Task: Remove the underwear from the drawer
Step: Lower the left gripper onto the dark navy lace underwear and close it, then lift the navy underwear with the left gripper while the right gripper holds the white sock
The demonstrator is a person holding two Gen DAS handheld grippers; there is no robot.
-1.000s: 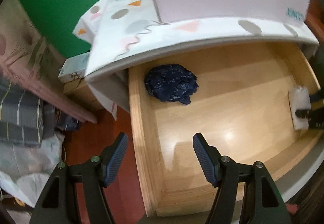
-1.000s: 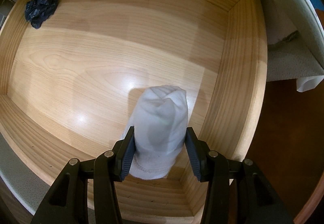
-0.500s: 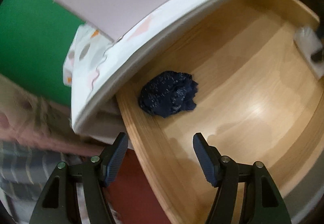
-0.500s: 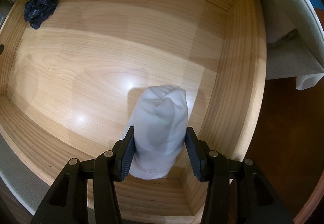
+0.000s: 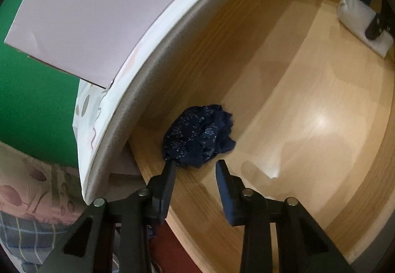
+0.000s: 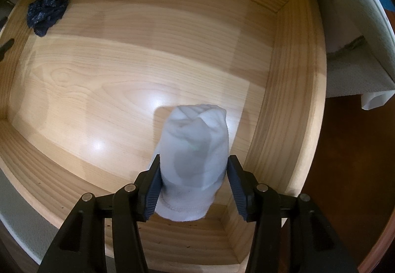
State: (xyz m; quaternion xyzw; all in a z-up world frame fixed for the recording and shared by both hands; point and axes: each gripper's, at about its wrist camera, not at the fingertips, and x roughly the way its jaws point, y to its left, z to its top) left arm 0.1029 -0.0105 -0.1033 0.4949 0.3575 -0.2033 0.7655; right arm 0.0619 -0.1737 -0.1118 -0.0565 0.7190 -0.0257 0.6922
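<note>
Close in, the left tool (image 5: 195, 169) points down into the wooden drawer (image 6: 293, 90). Its jaws are closing. The dark blue underwear (image 5: 198, 136) sits just past the tips, touching the left pad, but the pads do not squeeze it yet. I think the tool comes in slanted because the bundle hides in the back left corner of the drawer, right against the side wall and under the edge of the white top (image 5: 158, 51) that hangs over it.

The right tool (image 6: 193, 184) points straight down near the front right corner of the drawer. A rolled white bundle (image 6: 195, 149), maybe socks or underwear, stands between its jaws. The jaws are opening a little; the left pad touches the cloth, and a thin gap shows at the right pad, so the hold looks loose. It stands upright, probably so it can be lifted out without brushing the right wall of the drawer.

Farther off in the right view, the blue underwear is small in the far corner, well apart from the white bundle. Both things are inside the drawer.
</note>
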